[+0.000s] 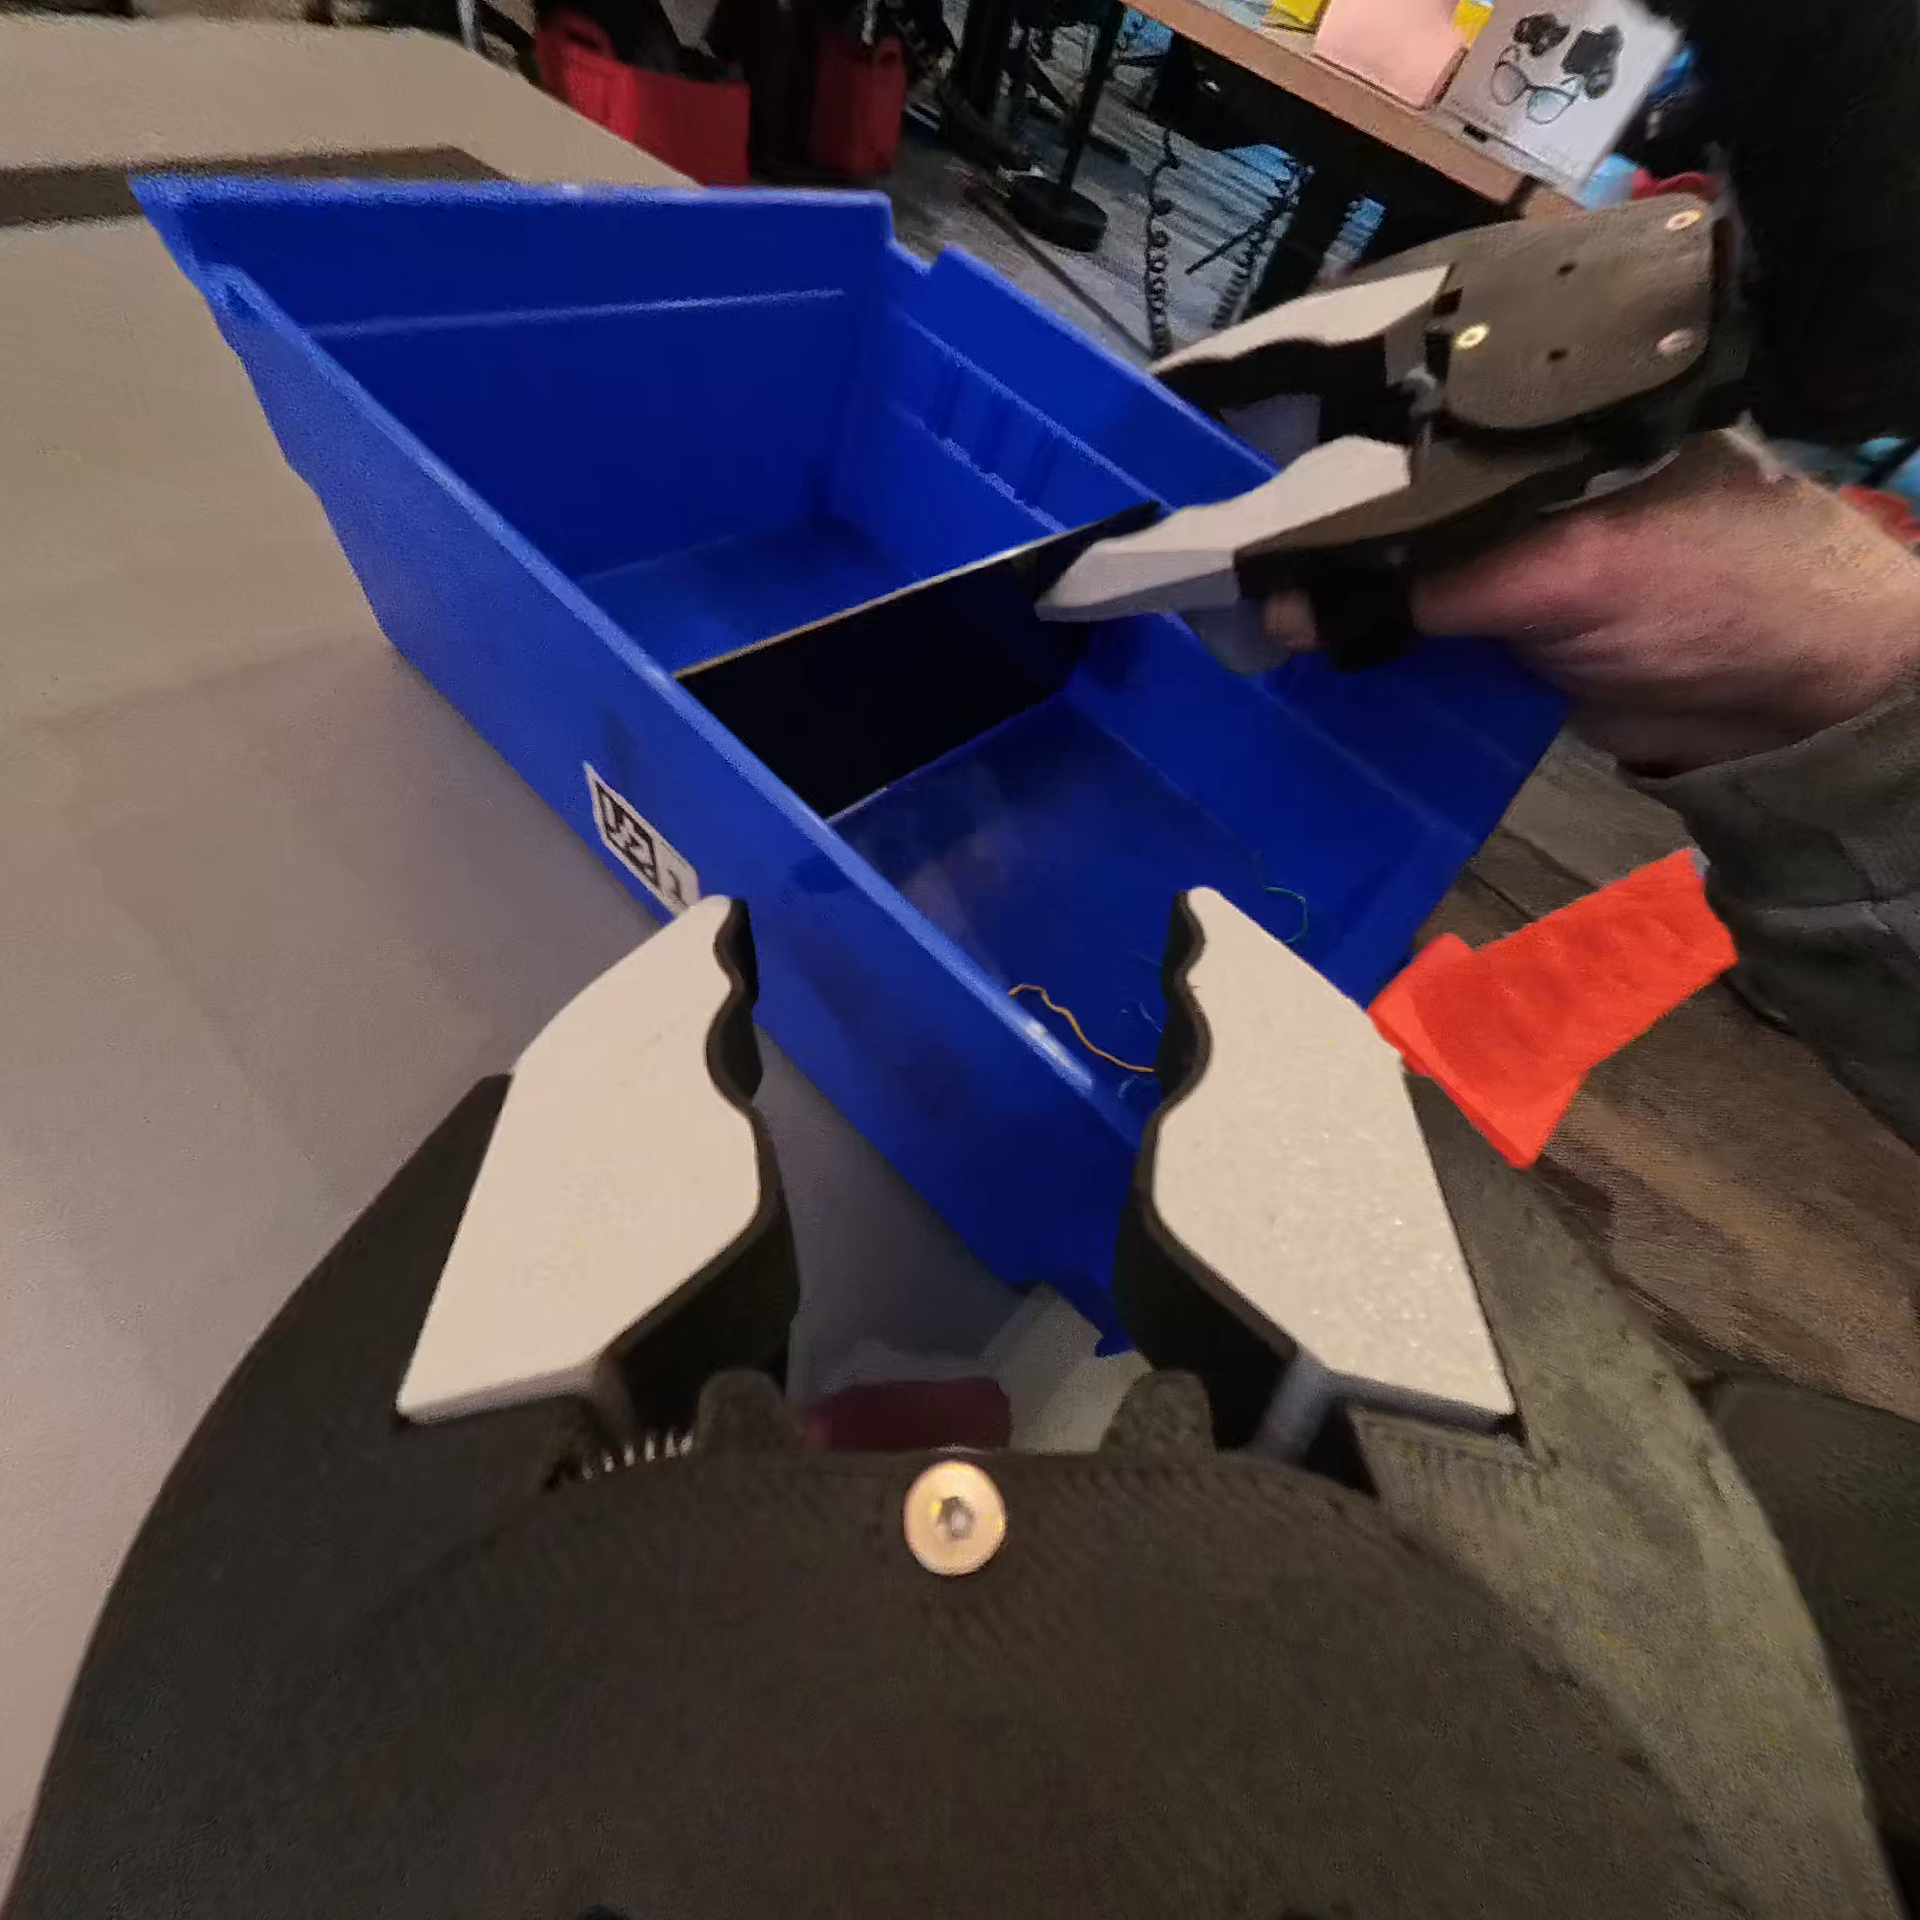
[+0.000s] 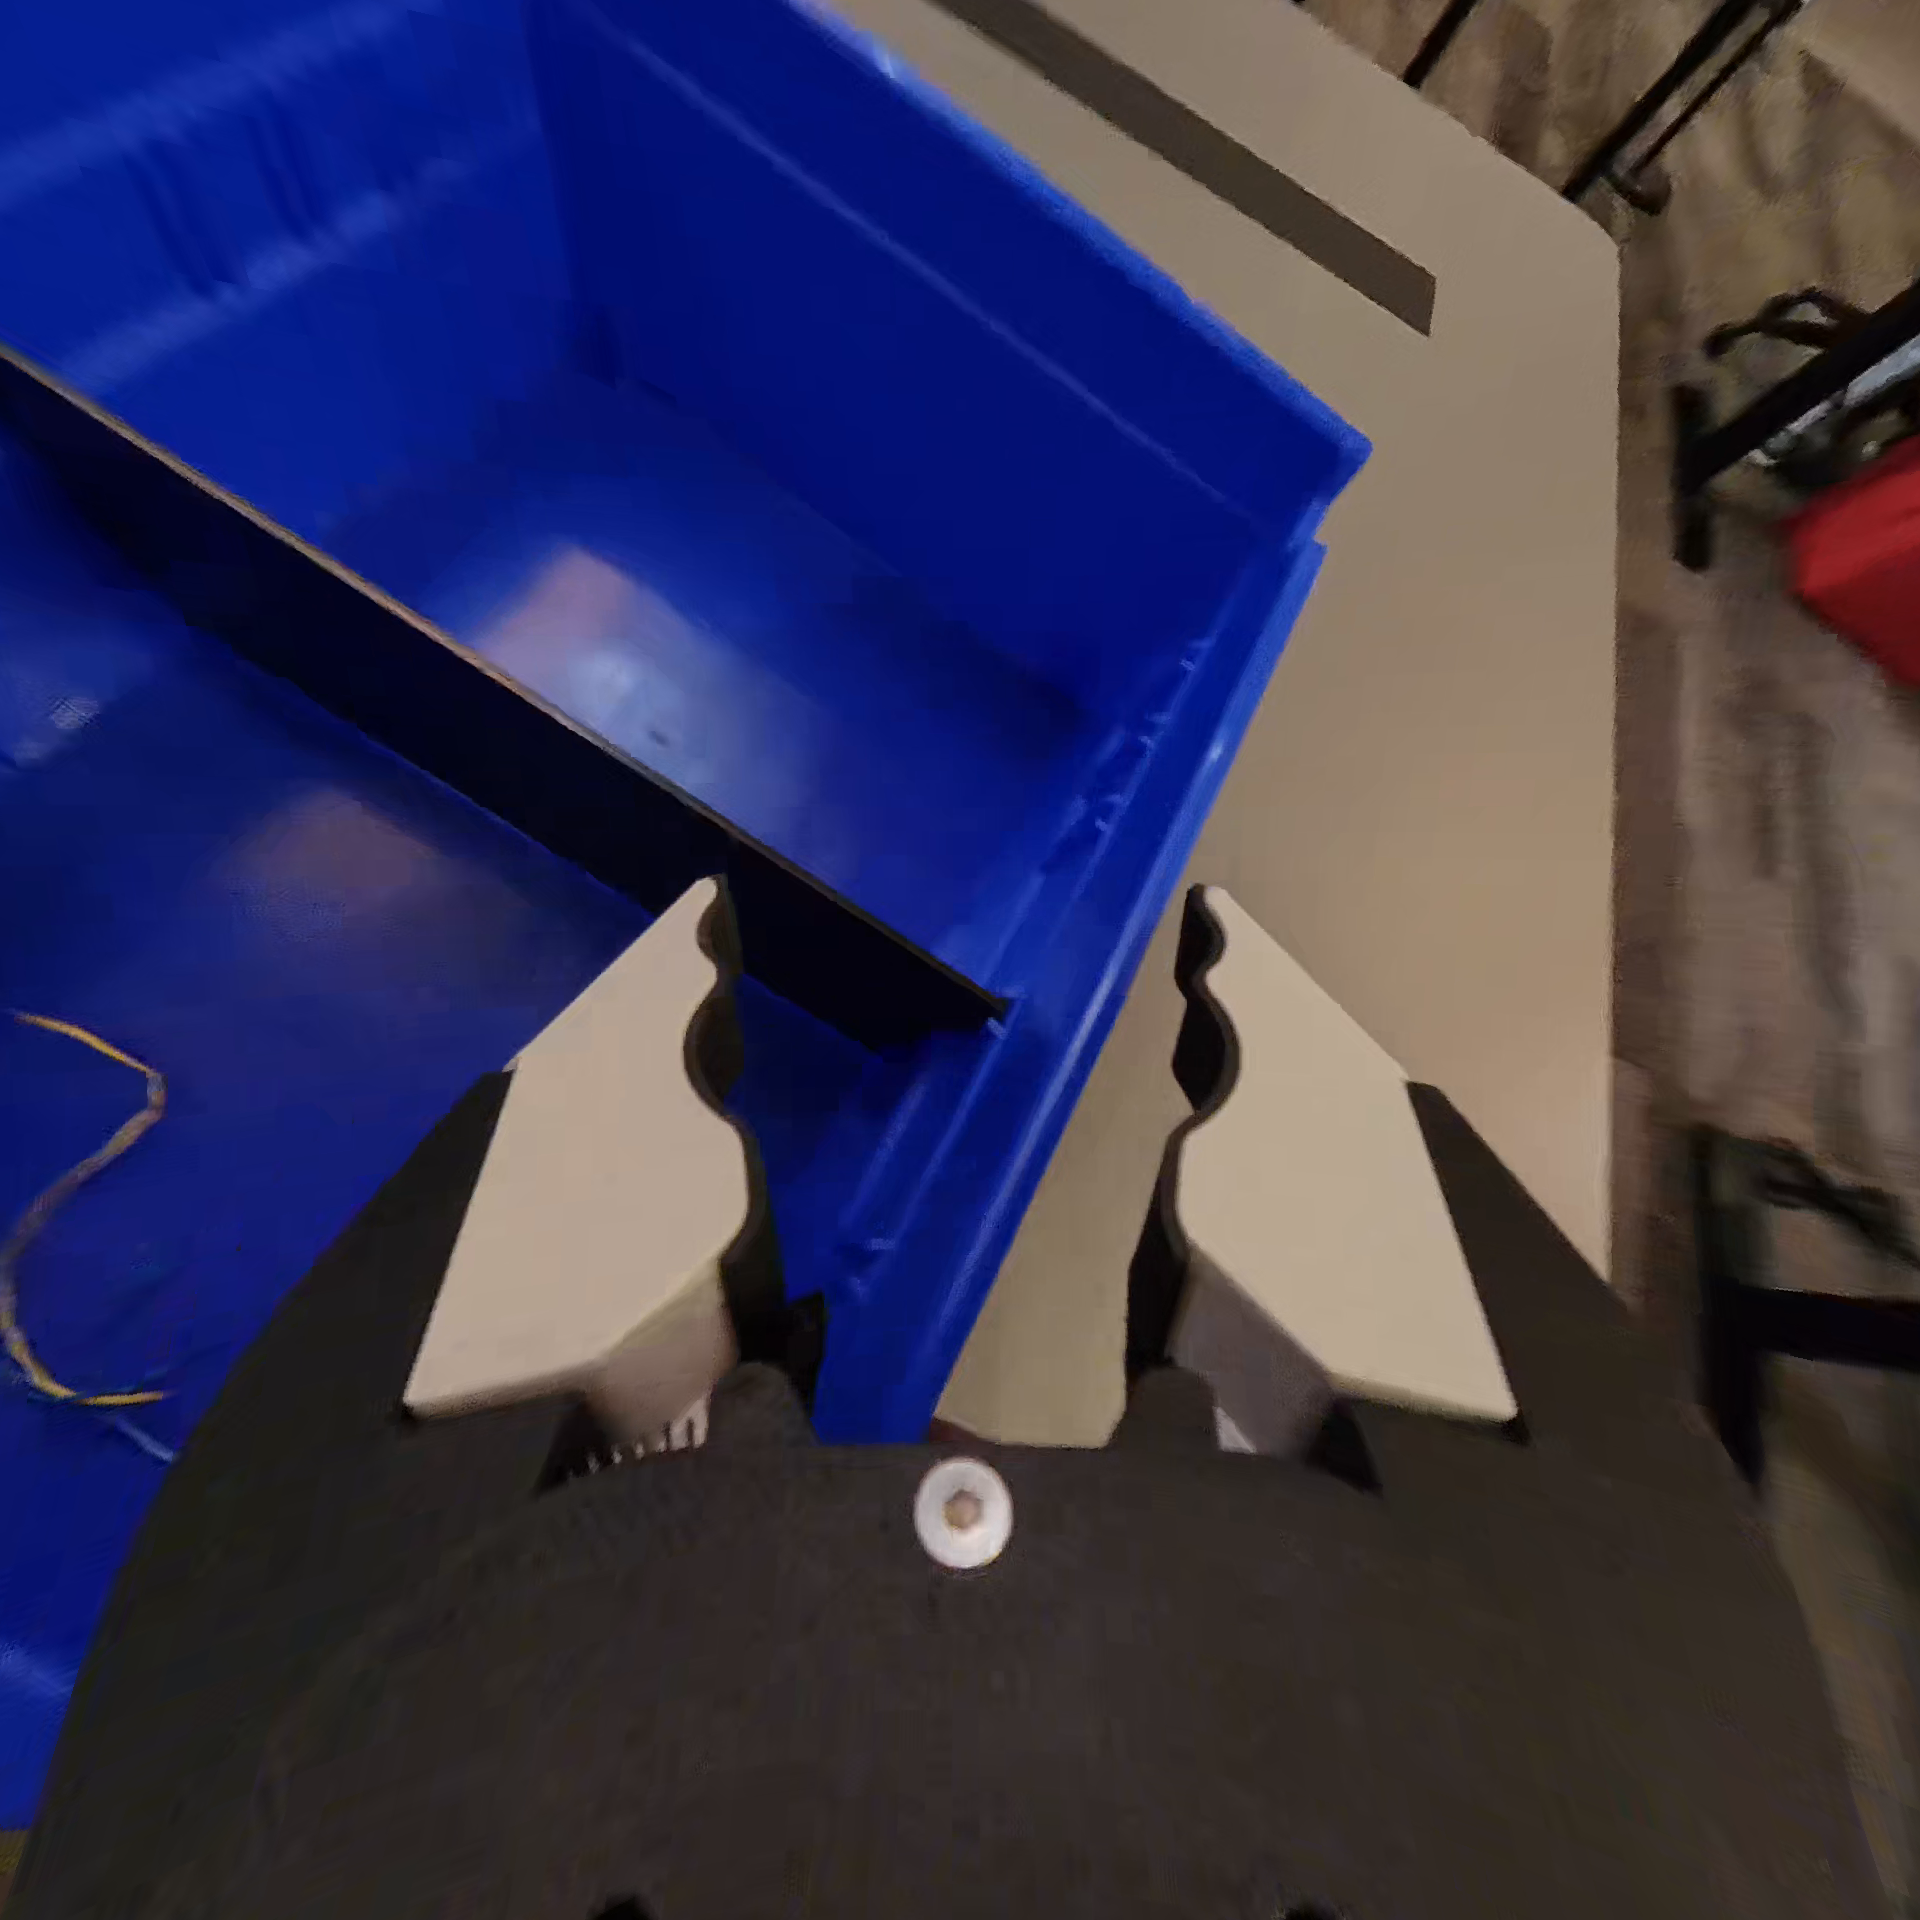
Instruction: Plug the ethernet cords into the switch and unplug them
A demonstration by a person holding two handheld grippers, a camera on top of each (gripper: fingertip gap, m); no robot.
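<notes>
Your left gripper (image 1: pixel 956 935) gapes wide and empty over the near corner of the blue bin (image 1: pixel 499 582) on the grey bench (image 1: pixel 208 831). Your right gripper (image 2: pixel 956 914) is spread too, straddling the bin's side wall beside the black divider (image 2: pixel 520 707). No ethernet cords or switch show; only thin wire scraps (image 2: pixel 83 1195) lie inside.

The left tongs (image 1: pixel 956 935) have a broad, ribbed black body with one silver screw (image 1: pixel 954 1517) at its centre, a small coil spring, and two pale grey fingers (image 1: pixel 613 1174) with wavy black inner edges. The right tongs (image 2: pixel 956 914) match, with brass-coloured screws on their side plate. The person wears a black fingerless glove (image 1: pixel 1340 613) and a grey-green sleeve (image 1: pixel 1829 862).
</notes>
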